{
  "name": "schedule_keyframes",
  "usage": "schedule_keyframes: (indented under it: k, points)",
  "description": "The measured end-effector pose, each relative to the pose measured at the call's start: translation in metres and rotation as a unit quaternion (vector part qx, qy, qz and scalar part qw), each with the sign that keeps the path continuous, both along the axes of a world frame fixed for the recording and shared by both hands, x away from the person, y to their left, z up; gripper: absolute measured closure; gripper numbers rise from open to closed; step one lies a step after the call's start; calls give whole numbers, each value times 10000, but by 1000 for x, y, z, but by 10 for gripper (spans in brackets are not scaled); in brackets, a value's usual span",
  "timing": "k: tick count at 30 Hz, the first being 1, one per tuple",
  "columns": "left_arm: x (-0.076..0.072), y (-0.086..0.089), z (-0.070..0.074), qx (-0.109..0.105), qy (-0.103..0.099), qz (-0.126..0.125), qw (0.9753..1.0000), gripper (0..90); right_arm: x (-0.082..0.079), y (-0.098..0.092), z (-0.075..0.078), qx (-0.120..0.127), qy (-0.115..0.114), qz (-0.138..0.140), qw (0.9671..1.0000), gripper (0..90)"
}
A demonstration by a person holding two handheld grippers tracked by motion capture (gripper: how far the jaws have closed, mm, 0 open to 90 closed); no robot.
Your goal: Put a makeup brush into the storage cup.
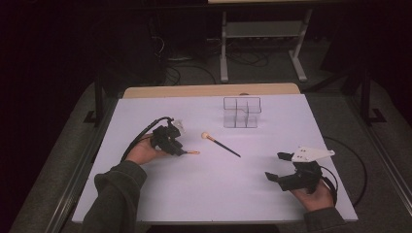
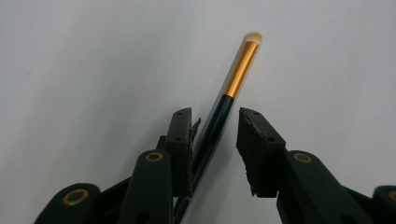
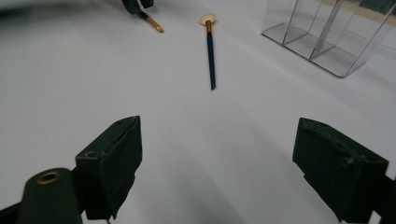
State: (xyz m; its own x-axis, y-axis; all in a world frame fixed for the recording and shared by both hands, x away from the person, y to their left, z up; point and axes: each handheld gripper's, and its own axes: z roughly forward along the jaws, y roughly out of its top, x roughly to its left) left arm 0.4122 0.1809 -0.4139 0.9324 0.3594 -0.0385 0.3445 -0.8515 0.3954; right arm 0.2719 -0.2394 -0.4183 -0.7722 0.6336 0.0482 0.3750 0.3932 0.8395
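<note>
At the lower right of the high view the right gripper sat in the person's hand just above the white table, its jaws spread wide with nothing between them. Left of centre, the left gripper lay low over the table with a small brush between its jaws; in the left gripper view the dark handle rested against one pad while the other stood slightly off, the gold ferrule and pale tip reaching toward the top of the frame. Near the middle lay a second brush, slanting. Farther up, right of centre, stood a clear organizer.
</note>
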Motion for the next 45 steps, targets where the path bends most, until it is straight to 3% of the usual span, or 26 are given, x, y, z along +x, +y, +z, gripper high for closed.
schedule_keyframes:
  k: [16, 23, 28, 40, 45]
  points:
    - [1, -2, -5, 159, 61, -54, 9998, 755, 0, 0, 0, -5, -2, 5, 10000, 151]
    - [-4, -8, -5, 353, -168, -165, 9991, 800, 0, 0, 0, -13, -4, 6, 10000, 151]
    - [-5, -9, -5, 419, -209, -189, 9987, 825, 0, 0, 0, -34, -14, 11, 10000, 151]
    - [-2, -8, -5, 334, -58, 5, 9994, 832, 0, 1, -1, -63, 9, 4, 10000, 151]
    - [-1, -4, -4, 416, -17, 51, 9991, 833, 0, 1, -1, -69, 10, -9, 10000, 152]
